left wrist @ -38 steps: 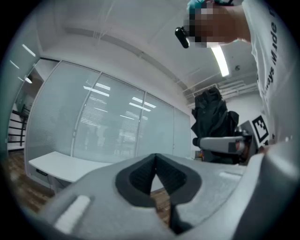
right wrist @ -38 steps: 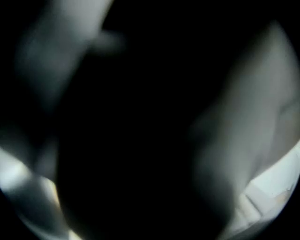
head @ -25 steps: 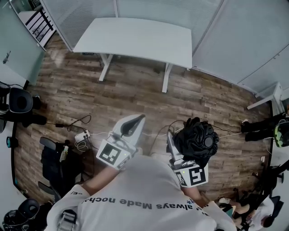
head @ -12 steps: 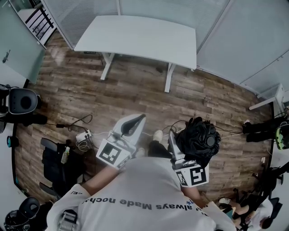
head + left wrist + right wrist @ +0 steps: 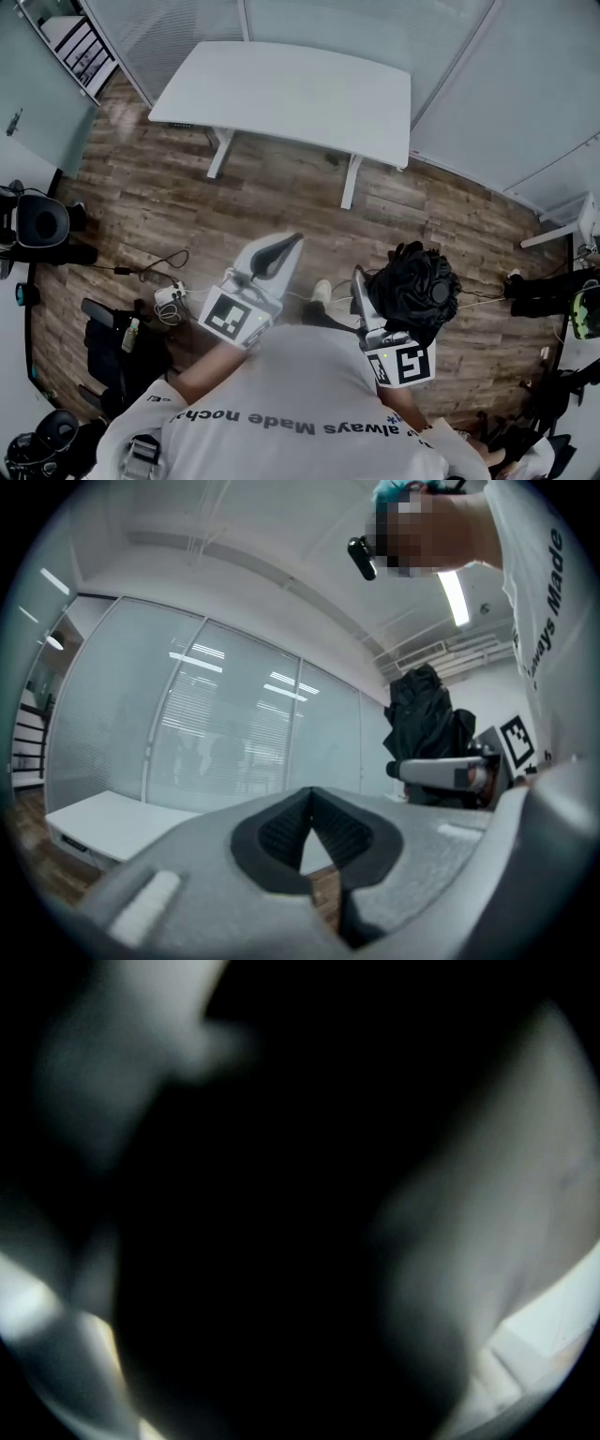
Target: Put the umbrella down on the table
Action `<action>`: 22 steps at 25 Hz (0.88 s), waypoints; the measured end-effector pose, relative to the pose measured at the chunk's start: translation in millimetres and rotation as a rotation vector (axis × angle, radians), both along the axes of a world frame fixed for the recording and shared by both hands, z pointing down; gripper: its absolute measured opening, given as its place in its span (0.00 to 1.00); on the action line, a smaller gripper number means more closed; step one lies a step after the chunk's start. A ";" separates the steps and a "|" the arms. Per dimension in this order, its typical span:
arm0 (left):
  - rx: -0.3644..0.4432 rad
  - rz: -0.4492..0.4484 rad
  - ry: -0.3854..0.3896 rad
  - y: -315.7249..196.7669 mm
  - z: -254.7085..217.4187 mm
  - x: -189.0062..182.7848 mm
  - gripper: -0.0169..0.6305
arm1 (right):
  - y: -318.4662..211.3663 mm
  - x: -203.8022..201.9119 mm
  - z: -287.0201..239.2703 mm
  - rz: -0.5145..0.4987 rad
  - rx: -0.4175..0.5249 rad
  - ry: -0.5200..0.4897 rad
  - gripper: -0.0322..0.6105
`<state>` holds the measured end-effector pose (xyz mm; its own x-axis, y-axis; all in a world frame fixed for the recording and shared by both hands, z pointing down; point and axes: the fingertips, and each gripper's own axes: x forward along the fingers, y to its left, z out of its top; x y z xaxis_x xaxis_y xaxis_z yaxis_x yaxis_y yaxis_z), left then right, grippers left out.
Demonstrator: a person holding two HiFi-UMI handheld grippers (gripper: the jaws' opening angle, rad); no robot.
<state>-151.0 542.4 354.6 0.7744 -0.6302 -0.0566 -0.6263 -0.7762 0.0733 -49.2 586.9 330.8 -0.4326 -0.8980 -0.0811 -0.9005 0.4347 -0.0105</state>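
One black folded umbrella (image 5: 412,292), bundled and clamped in right gripper (image 5: 364,298), the carrying hand; left gripper (image 5: 284,246) pressed together, empty; white worktop (image 5: 281,94) lies ahead, well apart across wooden floor (image 5: 281,202).

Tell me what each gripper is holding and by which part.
Right gripper clamps the folded black umbrella around its bunched fabric; exact spot hidden. Left gripper holds nothing.

Printed in dark letters across the white shirt (image 5: 300,375), low in the head view: "always Made noch", cut off at both ends; repeated in the left gripper view, only "Made" legible
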 end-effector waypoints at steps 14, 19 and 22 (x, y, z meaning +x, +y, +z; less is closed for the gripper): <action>0.026 -0.057 -0.001 -101.4 -7.8 96.9 0.03 | -104.1 99.0 -5.6 -0.060 0.006 0.002 0.41; 0.010 -0.081 -0.010 -124.8 0.2 111.6 0.03 | -127.8 117.0 1.1 -0.076 -0.009 -0.005 0.41; 0.000 -0.092 -0.015 -137.7 6.5 113.5 0.03 | -140.6 120.7 5.0 -0.083 -0.010 -0.005 0.41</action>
<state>-37.4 404.7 361.2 0.7137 -0.6990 -0.0453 -0.6962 -0.7150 0.0635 71.5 446.2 335.8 -0.5048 -0.8600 -0.0747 -0.8615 0.5074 -0.0200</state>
